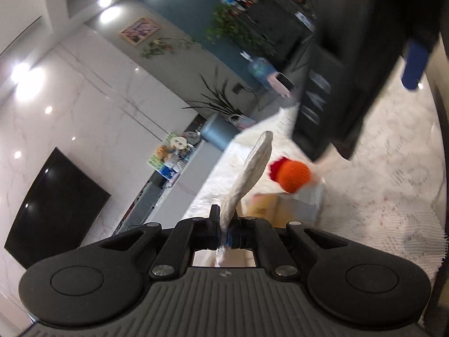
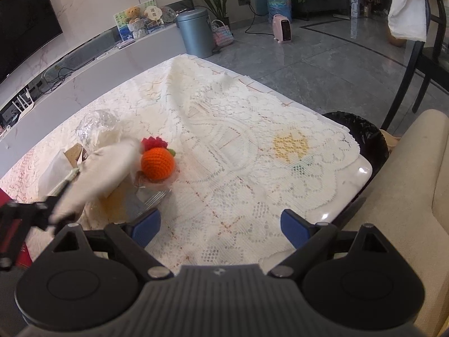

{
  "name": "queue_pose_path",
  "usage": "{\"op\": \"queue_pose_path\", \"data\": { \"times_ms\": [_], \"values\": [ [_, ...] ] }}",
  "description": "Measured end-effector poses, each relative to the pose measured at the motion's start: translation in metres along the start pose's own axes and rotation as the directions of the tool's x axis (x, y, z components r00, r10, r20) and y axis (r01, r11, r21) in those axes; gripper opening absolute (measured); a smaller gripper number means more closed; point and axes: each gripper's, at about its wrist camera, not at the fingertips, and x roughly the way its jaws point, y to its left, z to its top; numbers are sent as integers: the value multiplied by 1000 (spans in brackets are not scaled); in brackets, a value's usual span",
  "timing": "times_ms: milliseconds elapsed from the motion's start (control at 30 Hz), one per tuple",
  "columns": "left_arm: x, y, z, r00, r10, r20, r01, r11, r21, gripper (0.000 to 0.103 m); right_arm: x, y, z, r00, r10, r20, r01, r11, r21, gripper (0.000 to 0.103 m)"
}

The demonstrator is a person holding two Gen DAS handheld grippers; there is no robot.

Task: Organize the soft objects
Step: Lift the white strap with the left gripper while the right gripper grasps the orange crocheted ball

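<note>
My left gripper (image 1: 227, 223) is shut on one end of a flat cream-white soft pad (image 1: 252, 168), which sticks up and forward from the jaws. The right wrist view shows that gripper (image 2: 52, 212) at the left edge, with the pad (image 2: 103, 168) lifted over a cardboard-and-plastic pack (image 2: 132, 199). An orange crocheted ball (image 2: 157, 163) with a red knitted piece behind it sits on the pack; it also shows as the blurred ball (image 1: 294, 175). My right gripper (image 2: 220, 226) hangs open over the lace tablecloth (image 2: 238, 146), with nothing between its blue pads (image 2: 146, 227).
A crumpled clear plastic bag (image 2: 96, 125) lies behind the pack. A black bin (image 2: 362, 129) and a cream chair (image 2: 415, 196) stand at the table's right edge. On the floor beyond are a grey trash can (image 2: 193, 32) and a pink heater (image 2: 282, 29).
</note>
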Motion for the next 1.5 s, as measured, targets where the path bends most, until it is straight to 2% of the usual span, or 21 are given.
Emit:
{"op": "queue_pose_path", "data": {
  "times_ms": [133, 267, 367, 500, 633, 733, 800, 867, 900, 967, 1000, 1033, 1133, 1233, 1300, 1367, 1400, 1433, 1500],
  "values": [
    [-14, 24, 4, 1000, 3, 28, -4, 1000, 16, 5, -1, 13, 0, 999, -38, 12, 39, 998, -57, 91],
    [-21, 45, 7, 999, 25, 46, -24, 1000, -8, 5, 2, 33, -1, 991, -133, 17, 134, 977, -167, 91],
    [-36, 56, 2, 999, 22, 42, -20, 998, -62, 5, 2, 40, -1, 995, -100, 15, 101, 973, -207, 91],
    [-47, 83, 1, 1000, -12, 11, 14, 984, -176, 5, -1, 39, 1, 999, -43, 20, 46, 981, -187, 91],
    [-57, 114, -2, 998, -66, -12, 59, 948, -312, 5, 5, 38, 11, 1000, 1, 22, 1, 993, -117, 91],
    [-58, 138, -8, 989, -143, -38, 111, 889, -445, 5, 15, 42, 22, 999, 21, 43, -18, 998, -66, 91],
    [-55, 151, -14, 984, -166, -70, 107, 852, -512, 5, 25, 45, 30, 996, 57, 68, -56, 998, -13, 91],
    [-56, 160, -22, 978, -196, -72, 121, 813, -569, 5, 32, 42, 37, 983, 135, 123, -143, 988, 65, 79],
    [-56, 163, -26, 975, -209, -70, 129, 798, -589, 5, 35, 39, 39, 972, 182, 146, -200, 973, 119, 77],
    [-58, 169, -32, 972, -222, -73, 132, 780, -611, 5, 45, 35, 45, 957, 255, 137, -279, 939, 201, 73],
    [-58, 172, -35, 971, -226, -75, 133, 775, -618, 5, 51, 35, 48, 955, 268, 129, -291, 932, 218, 69],
    [-58, 175, -37, 970, -229, -77, 132, 770, -625, 5, 57, 36, 50, 957, 263, 126, -285, 932, 223, 64],
    [-60, 184, -44, 968, -236, -90, 120, 741, -661, 5, 75, 41, 54, 972, 222, 80, -234, 951, 205, 64],
    [-56, 192, -51, 964, -245, -100, 110, 714, -691, 5, 88, 42, 52, 973, 227, 31, -229, 949, 216, 64],
    [-55, 195, -54, 964, -245, -105, 103, 706, -700, 5, 92, 51, 51, 984, 176, 7, -175, 970, 167, 64],
    [-53, 195, -55, 963, -243, -113, 92, 695, -713, 5, 91, 56, 47, 993, 121, 17, -122, 988, 98, 62],
    [-53, 196, -56, 964, -238, -118, 84, 693, -716, 5, 93, 57, 46, 993, 118, 23, -120, 990, 78, 58],
    [-54, 196, -56, 964, -235, -121, 80, 697, -713, 5, 95, 57, 46, 992, 129, 12, -129, 989, 67, 43],
    [-56, 195, -57, 965, -232, -122, 79, 699, -711, 5, 99, 56, 46, 990, 141, -4, -140, 988, 62, 42]
  ]
}}
